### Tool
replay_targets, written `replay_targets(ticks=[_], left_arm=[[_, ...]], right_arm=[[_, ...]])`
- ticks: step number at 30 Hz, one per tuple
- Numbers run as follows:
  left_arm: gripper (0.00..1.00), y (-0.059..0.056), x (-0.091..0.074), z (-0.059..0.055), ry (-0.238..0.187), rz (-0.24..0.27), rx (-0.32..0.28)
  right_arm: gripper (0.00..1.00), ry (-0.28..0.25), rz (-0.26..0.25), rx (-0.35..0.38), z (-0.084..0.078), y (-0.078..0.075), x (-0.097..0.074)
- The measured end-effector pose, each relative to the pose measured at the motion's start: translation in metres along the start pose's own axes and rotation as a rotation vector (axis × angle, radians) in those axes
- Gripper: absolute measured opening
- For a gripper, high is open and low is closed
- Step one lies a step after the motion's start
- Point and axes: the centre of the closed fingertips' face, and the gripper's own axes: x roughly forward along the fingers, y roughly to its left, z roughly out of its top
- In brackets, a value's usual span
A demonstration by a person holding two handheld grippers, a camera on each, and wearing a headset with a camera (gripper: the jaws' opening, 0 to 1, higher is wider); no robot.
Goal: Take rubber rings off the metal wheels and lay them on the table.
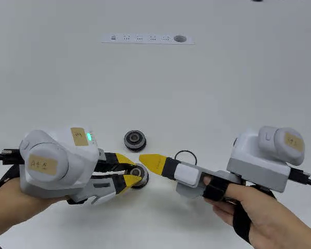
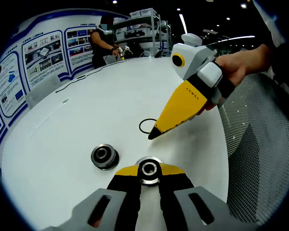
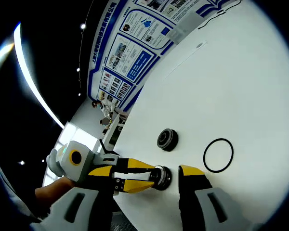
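Note:
My left gripper [image 1: 128, 170] is shut on a small metal wheel [image 1: 140, 175], held between its yellow tips [image 2: 149, 169] just above the white table. A second wheel [image 1: 135, 140] with a dark rubber rim lies flat behind it [image 2: 104, 157]. One loose black rubber ring [image 1: 185, 156] lies on the table to the right [image 2: 149, 126] [image 3: 218, 155]. My right gripper [image 1: 151, 162] points its yellow jaws at the held wheel from the right [image 2: 156, 131]. It stands open [image 3: 147, 172], its tips on either side of the wheel [image 3: 161, 177] without closing on it.
A white power strip [image 1: 147, 39] lies far back on the table [image 1: 223, 93]. A person [image 2: 106, 38] stands beyond the table's far end, by display boards. The table edge runs close on the right in the left gripper view.

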Motion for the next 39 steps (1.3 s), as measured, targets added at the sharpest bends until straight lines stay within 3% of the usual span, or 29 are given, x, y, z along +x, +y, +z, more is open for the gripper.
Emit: replay_targets(ticks=[6, 15, 23, 39], left_arm=[[0.13, 0.000, 0.000, 0.000, -0.004, -0.003, -0.009], [0.13, -0.002, -0.001, 0.001, -0.011, -0.002, -0.016], [0.13, -0.003, -0.002, 0.001, -0.012, -0.004, -0.016], [0.13, -0.004, -0.003, 0.002, -0.015, -0.007, -0.019]], right_arm=[[0.63, 0.048, 0.031, -0.013, -0.013, 0.007, 0.008], [0.68, 0.086, 0.044, 0.015, -0.019, 0.010, 0.016], [0.69, 0.140, 0.030, -0.007, -0.024, 0.014, 0.020], [0.63, 0.128, 0.055, 0.059, -0.024, 0.015, 0.014]])
